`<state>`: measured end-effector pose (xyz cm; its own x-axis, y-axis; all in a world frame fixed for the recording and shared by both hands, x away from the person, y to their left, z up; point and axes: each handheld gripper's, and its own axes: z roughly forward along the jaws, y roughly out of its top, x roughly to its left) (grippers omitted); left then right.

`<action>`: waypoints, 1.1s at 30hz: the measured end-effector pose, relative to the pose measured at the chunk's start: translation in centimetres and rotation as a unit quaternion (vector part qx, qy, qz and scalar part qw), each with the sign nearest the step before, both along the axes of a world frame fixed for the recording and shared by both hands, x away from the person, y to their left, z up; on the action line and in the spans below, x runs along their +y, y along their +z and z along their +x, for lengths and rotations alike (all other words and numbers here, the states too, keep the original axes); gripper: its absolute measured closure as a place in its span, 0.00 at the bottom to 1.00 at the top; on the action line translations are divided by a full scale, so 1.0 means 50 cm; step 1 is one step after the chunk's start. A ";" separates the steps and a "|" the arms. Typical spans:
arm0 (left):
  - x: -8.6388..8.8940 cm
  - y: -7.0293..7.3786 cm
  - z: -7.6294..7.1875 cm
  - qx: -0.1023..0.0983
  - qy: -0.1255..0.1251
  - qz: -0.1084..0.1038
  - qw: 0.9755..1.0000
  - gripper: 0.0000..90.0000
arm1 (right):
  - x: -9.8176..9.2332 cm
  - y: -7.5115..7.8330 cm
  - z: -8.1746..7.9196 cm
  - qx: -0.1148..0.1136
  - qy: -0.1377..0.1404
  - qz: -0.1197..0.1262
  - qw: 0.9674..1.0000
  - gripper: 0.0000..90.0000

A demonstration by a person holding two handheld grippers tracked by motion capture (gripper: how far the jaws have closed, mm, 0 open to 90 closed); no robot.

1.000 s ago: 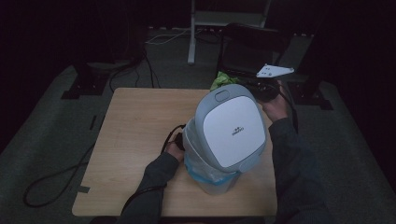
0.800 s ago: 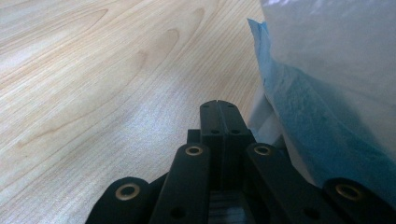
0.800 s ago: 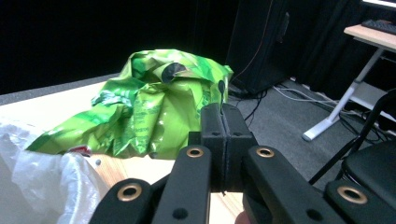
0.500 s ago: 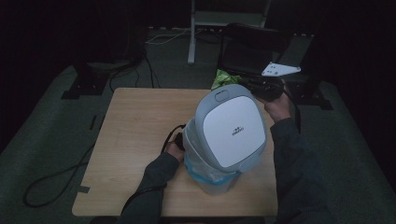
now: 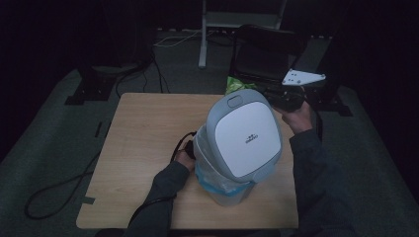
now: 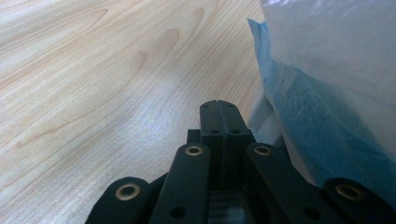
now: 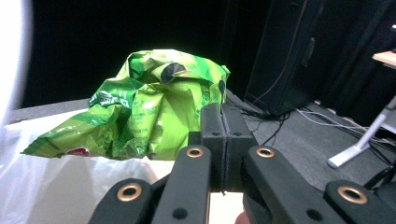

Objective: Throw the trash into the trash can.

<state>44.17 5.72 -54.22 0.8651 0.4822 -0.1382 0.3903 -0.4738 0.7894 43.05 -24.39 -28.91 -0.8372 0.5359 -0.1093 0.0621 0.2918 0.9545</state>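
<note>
Darkness surrounds the light wooden worktop (image 5: 143, 133), on which a grey-and-white plastic bin with a raised flip lid (image 5: 244, 136) stands near the person's edge, lined with a pale blue plastic bag (image 6: 317, 126). The left gripper (image 6: 218, 105) lies low over the wood just beside the bin's base, its jaws clenched together on nothing. The right gripper (image 7: 223, 109) is held beyond the bin's far right side, jaws likewise pressed tight. A crumpled bright green foil snack packet (image 7: 149, 105) sits just beyond those jaws, above white plastic.
</note>
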 end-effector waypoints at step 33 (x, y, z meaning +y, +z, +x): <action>-0.001 0.000 0.000 0.001 -0.002 -0.001 1.000 1.00 | -0.028 -0.016 -0.054 0.023 0.070 -0.007 0.997 0.99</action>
<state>44.20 5.69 -54.22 0.8666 0.4785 -0.1415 0.3905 -0.4739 0.7893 40.34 -25.79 -29.71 -0.9079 0.4124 -0.0750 0.0641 0.3134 0.9474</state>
